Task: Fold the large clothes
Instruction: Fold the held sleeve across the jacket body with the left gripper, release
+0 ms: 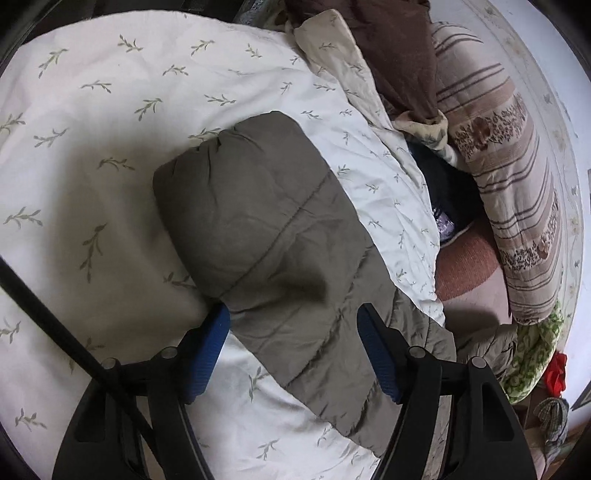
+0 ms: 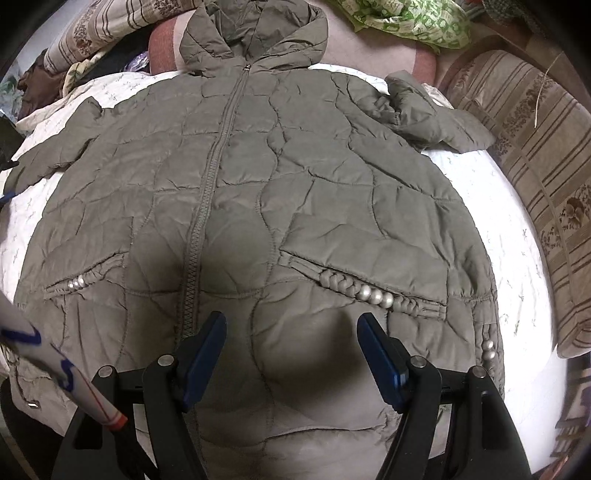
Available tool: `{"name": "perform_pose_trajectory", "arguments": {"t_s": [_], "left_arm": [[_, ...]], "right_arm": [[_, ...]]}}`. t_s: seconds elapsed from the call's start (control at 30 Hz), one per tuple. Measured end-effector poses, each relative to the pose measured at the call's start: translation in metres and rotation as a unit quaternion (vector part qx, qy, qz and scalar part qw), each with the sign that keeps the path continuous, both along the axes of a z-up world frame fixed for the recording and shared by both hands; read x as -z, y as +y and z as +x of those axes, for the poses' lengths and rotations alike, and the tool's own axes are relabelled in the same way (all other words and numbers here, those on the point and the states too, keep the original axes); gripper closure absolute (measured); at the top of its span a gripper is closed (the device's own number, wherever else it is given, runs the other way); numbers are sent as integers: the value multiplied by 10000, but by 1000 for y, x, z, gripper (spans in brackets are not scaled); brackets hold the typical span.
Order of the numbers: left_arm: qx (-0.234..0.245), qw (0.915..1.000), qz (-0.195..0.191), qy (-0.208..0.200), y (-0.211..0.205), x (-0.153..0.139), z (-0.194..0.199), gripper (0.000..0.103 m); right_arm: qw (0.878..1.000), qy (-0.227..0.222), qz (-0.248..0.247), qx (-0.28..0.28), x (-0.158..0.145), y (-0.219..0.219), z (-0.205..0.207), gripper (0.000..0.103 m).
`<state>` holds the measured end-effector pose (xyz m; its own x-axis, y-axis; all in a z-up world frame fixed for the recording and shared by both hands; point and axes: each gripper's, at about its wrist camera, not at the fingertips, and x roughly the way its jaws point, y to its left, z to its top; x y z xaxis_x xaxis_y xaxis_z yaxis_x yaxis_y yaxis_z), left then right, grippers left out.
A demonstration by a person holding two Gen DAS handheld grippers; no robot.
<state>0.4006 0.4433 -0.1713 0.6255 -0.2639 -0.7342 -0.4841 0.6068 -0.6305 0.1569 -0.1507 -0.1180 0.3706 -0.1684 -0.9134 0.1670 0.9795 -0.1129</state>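
Since the jacket lies flat, zipped front up, across the leaf-print sheet, folding looks barely begun. Left gripper straddles the sleeve near the sheet's edge, jaws apart, likely to fold it inward. Right gripper hangs open over the hem, holding nothing.

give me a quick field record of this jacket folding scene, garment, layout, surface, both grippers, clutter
garment: olive-grey quilted puffer jacket with hood
layout: spread flat, front up, zip closed
sleeve: olive-grey padded sleeve lies stretched out on the sheet
pockets: pearl-like beads on the pocket trim
surface: white sheet with a green leaf print
left gripper: open, pads astride the sleeve, not pressing it
right gripper: open, over the lower front, holding nothing
clutter: striped beige quilt, green-and-white patterned cloth
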Motion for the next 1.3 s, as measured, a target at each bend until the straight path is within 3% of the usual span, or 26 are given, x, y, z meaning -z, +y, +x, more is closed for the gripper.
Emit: {"name": "perform_pose_trajectory", "arguments": {"t_s": [0.07,0.1,0.17,0.2,0.23,0.27,0.3,0.33,0.43,0.57,0.6,0.67,0.7,0.73,0.9,0.97,1.1,1.2,1.3], "left_arm": [[-9,10000,22,-34,-3,1,11,24],[23,9999,105,-57,-8,1,17,14],[87,9980,601,162,-23,-2,33,12],[111,9951,915,359,-33,-6,40,18],[192,9921,1149,456,-42,-11,45,46],[397,9905,1231,474,-53,-18,51,64],[594,9895,1221,498,-61,-23,55,96],[857,9884,1173,450,-74,-32,59,103],[1252,9802,1535,-17,-116,-75,52,103],[1918,9662,1619,-586,-182,-128,34,102],[1958,9648,1629,-658,-194,-137,28,97],[1861,9653,1691,-698,-207,-146,16,73],[1721,9682,1690,-663,-206,-146,12,48],[1542,9728,1624,-588,-201,-142,8,36],[822,9936,771,-68,-138,-92,1,37],[561,9972,483,55,-106,-69,-2,36],[90,9998,-73,129,-52,-23,-7,37],[124,9981,-601,-109,-29,4,-2,37],[301,9967,-696,-300,-25,12,11,37]], "right_arm": [[10000,35,16,-3,4,-1,-1,26],[10000,68,59,6,7,-3,-1,26],[9999,101,122,49,10,-4,-1,26],[9998,99,150,83,10,-5,-1,26],[9998,89,160,99,9,-6,-1,26],[9998,56,158,106,7,-7,-1,26],[9999,14,139,98,5,-8,-1,26],[9999,-42,113,87,3,-9,-2,26],[9998,-179,108,49,-2,-12,-5,26],[9990,-341,280,-27,-7,-18,-15,26],[9987,-391,324,-30,-9,-20,-19,26],[9981,-451,418,-13,-11,-26,-26,26],[9978,-468,472,-1,-12,-29,-29,26],[9972,-483,565,32,-13,-35,-34,26],[9949,-455,877,189,-7,-54,-46,25],[9951,-455,862,181,-4,-56,-46,25],[9955,-395,838,175,6,-54,-36,25],[9961,-367,786,134,11,-48,-24,25],[9979,-322,552,56,13,-39,-9,25]]}}
